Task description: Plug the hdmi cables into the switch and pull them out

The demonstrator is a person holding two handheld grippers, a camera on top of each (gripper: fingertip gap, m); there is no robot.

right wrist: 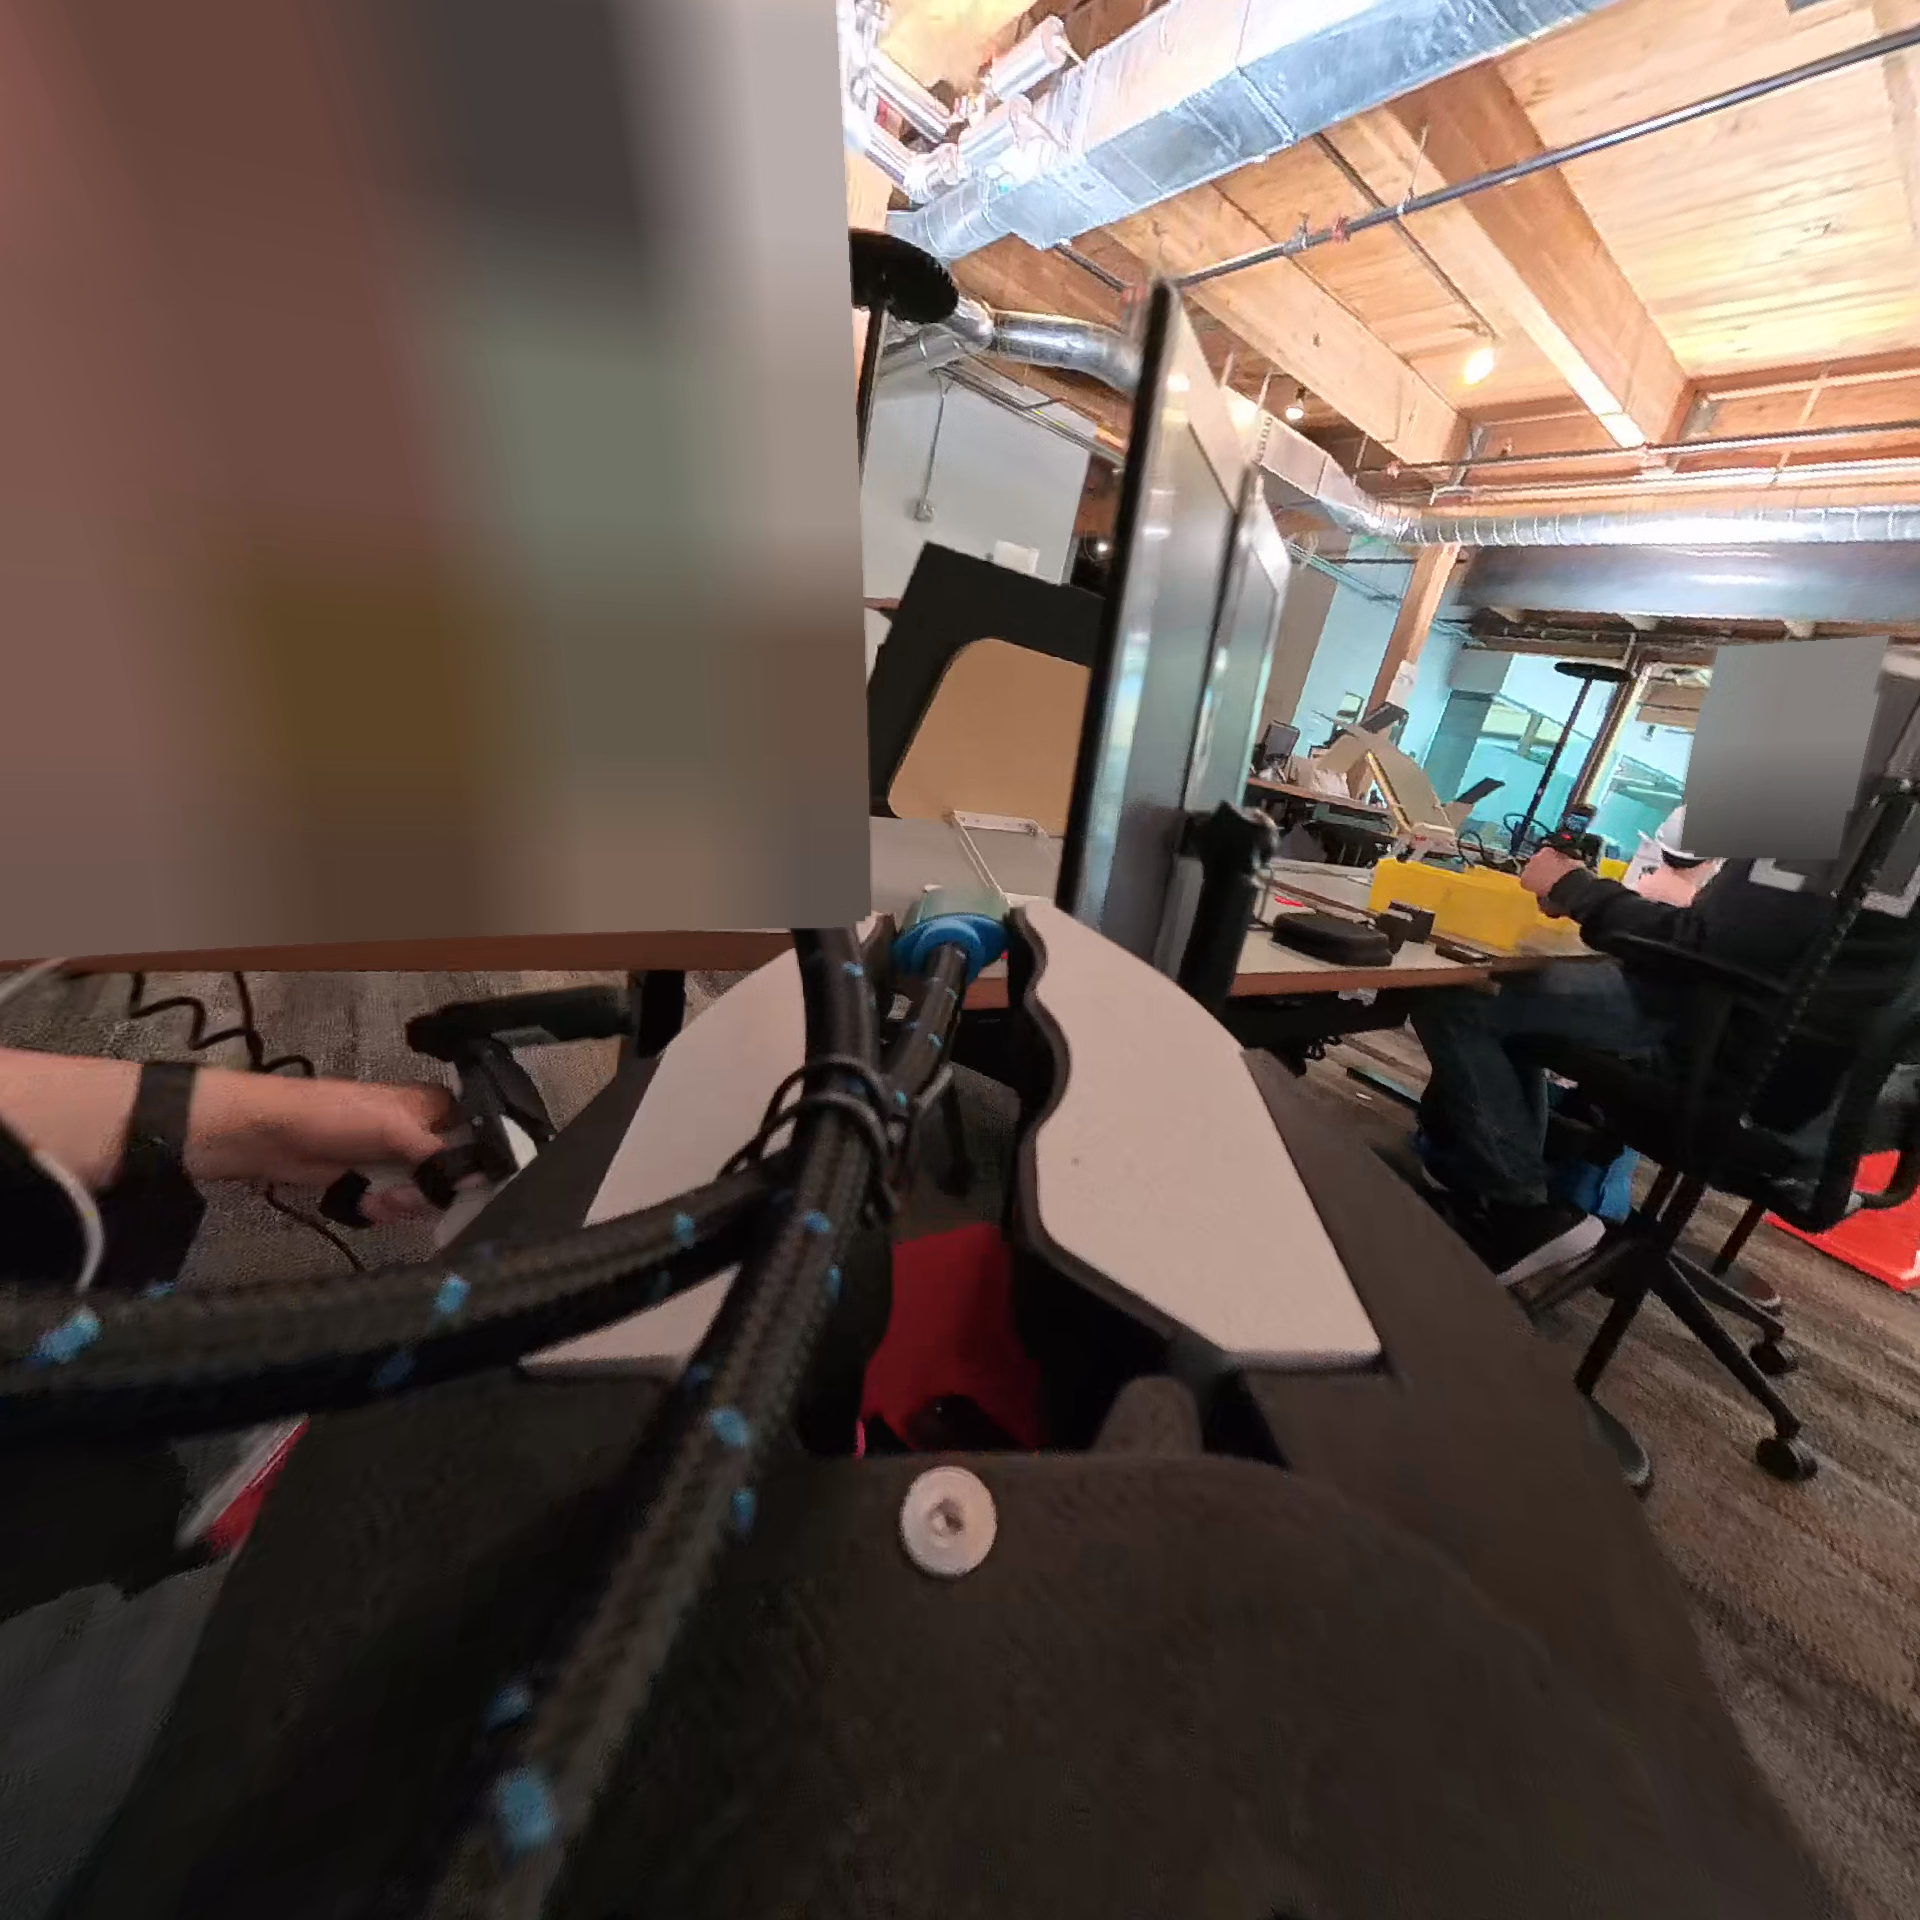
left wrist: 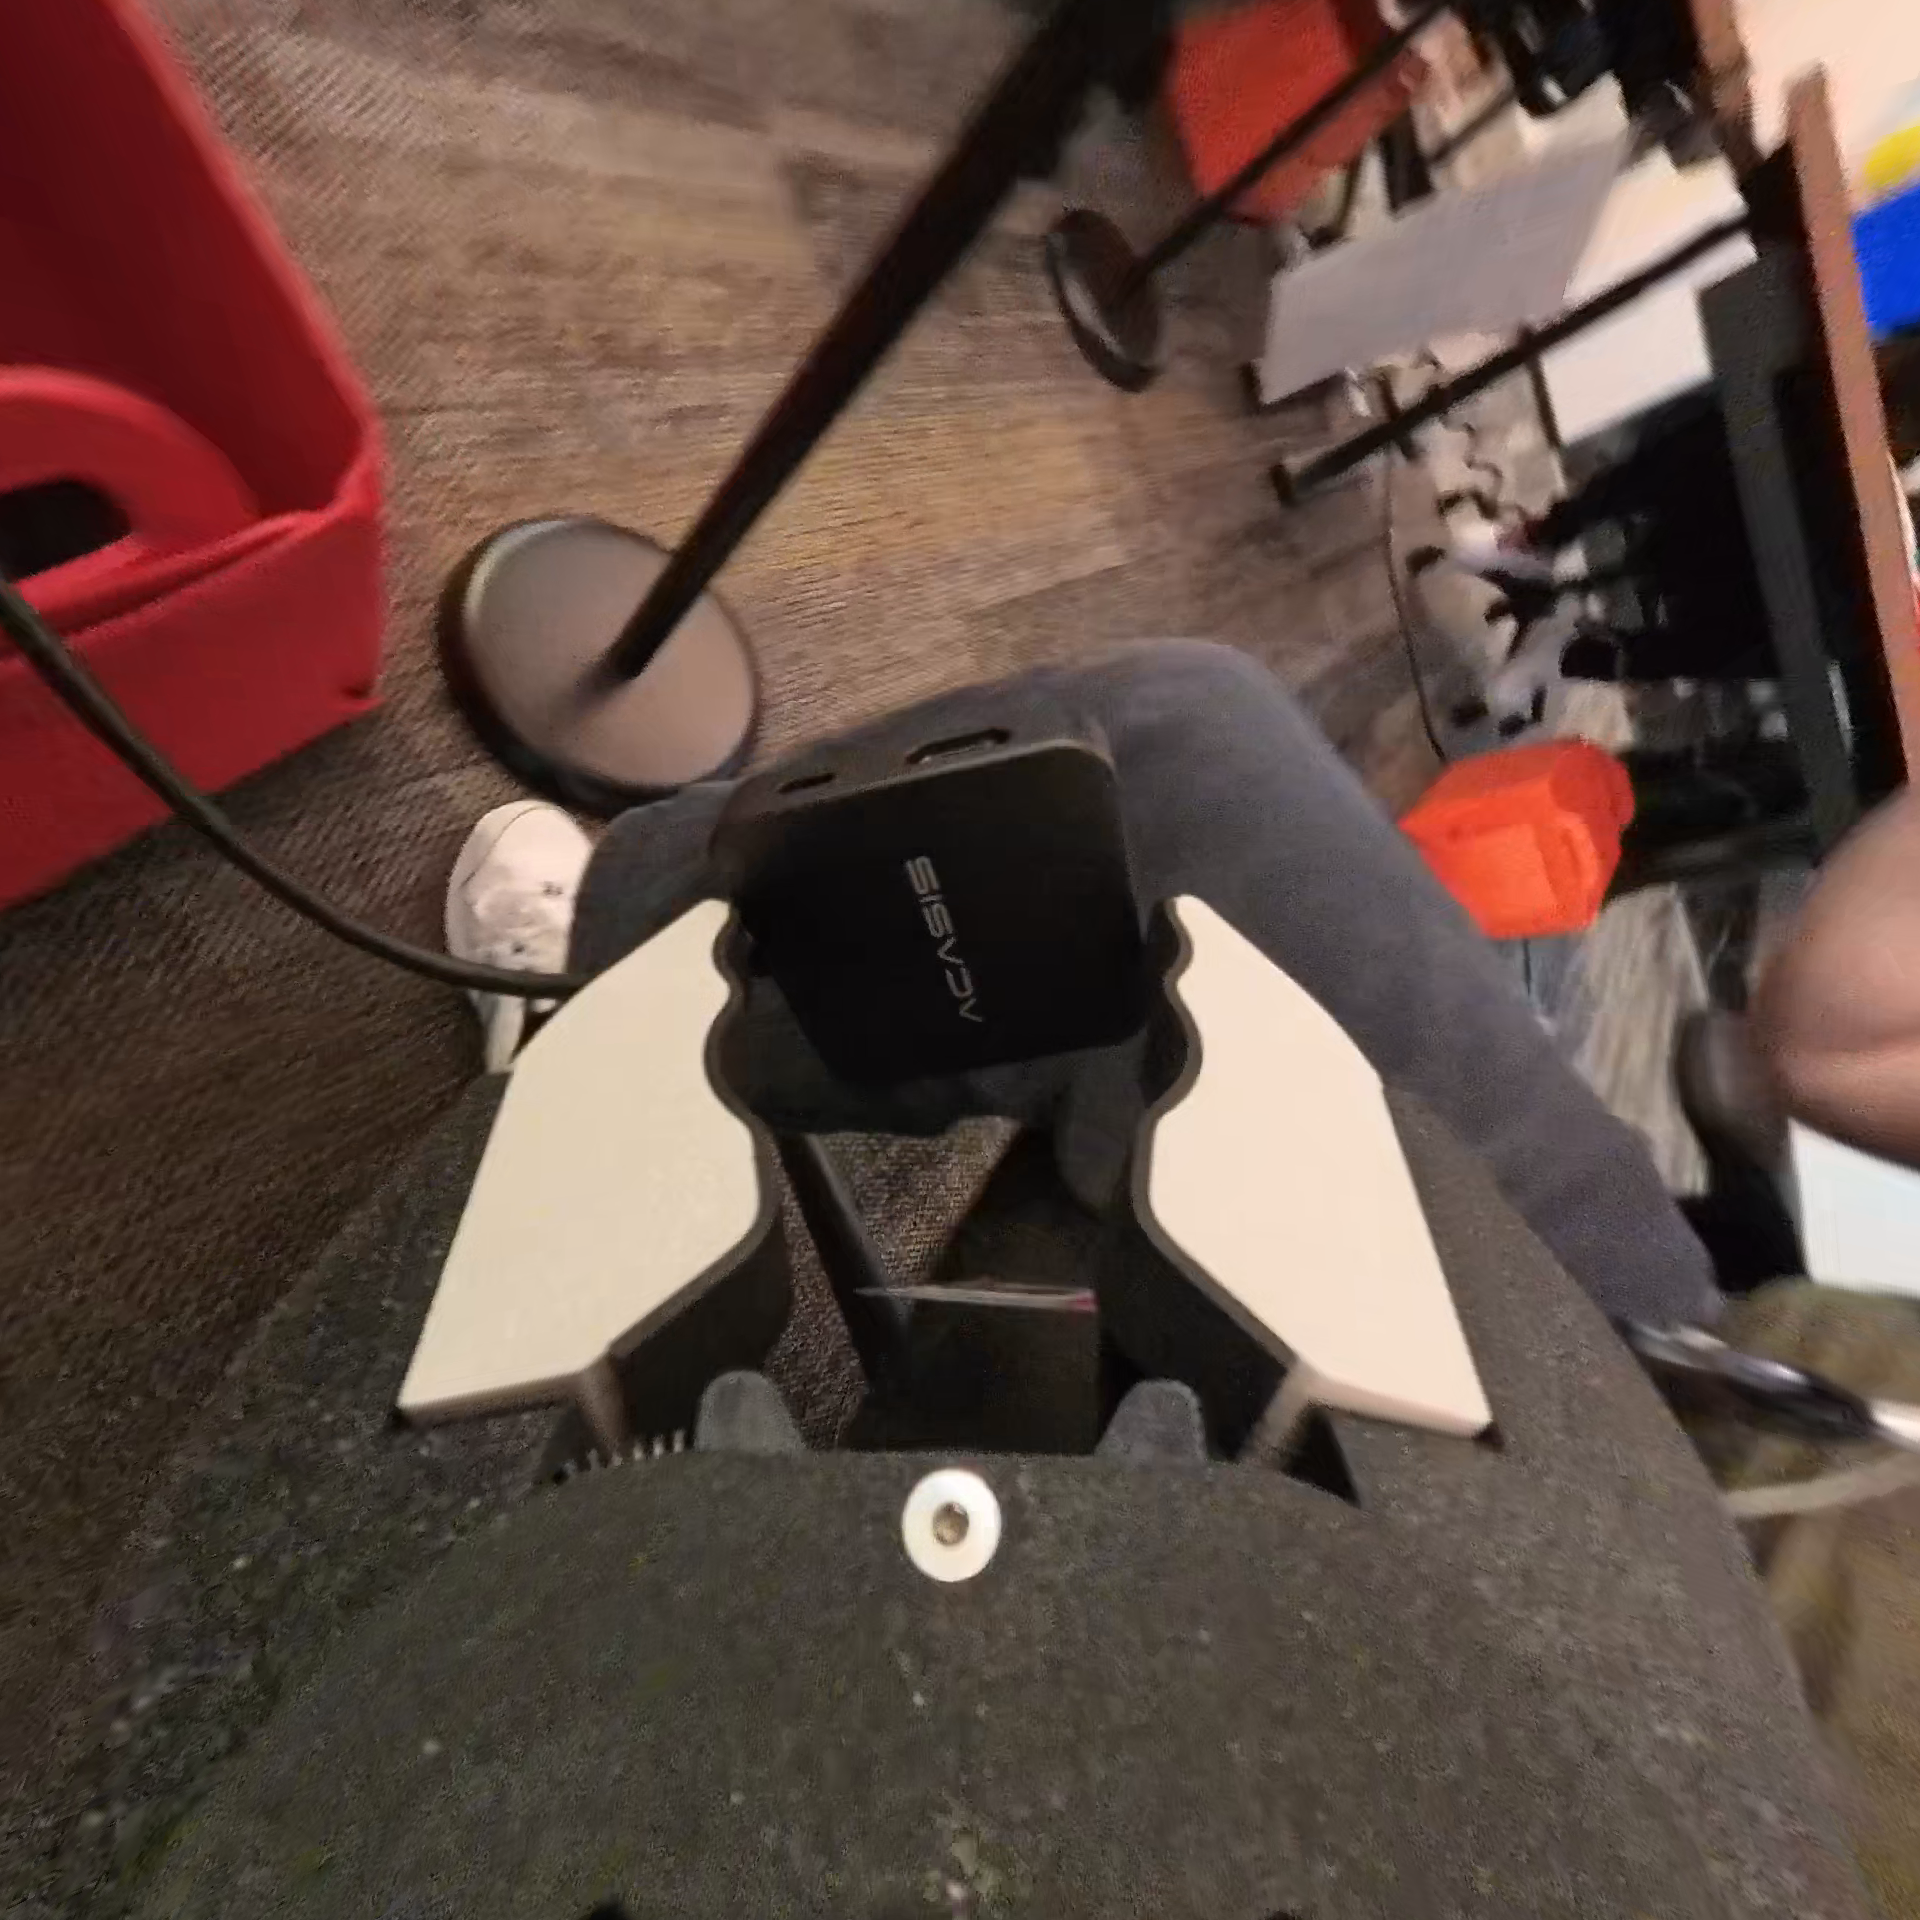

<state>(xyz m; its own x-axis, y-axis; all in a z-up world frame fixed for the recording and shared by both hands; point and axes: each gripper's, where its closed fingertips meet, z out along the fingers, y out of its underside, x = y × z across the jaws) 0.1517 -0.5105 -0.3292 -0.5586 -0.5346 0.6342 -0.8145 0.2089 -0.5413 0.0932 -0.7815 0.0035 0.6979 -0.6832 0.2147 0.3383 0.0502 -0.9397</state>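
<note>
Switch [left wrist: 940,909] pinched in left gripper [left wrist: 948,961], ports facing away; braided cables [right wrist: 821,1195] clamped lengthwise in right gripper [right wrist: 914,977]

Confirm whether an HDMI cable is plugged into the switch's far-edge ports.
No: the switch, held between the left gripper fingers, shows both far-edge ports empty.

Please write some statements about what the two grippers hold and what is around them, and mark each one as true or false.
1. The left gripper clamps a flat black square switch box. True.
2. A cable fills every port on the box's far edge. False: two ports there show empty.
3. The right gripper holds black braided cables with blue flecks. True.
4. A green plastic bin sits on the floor. False: the bin is red.
</note>
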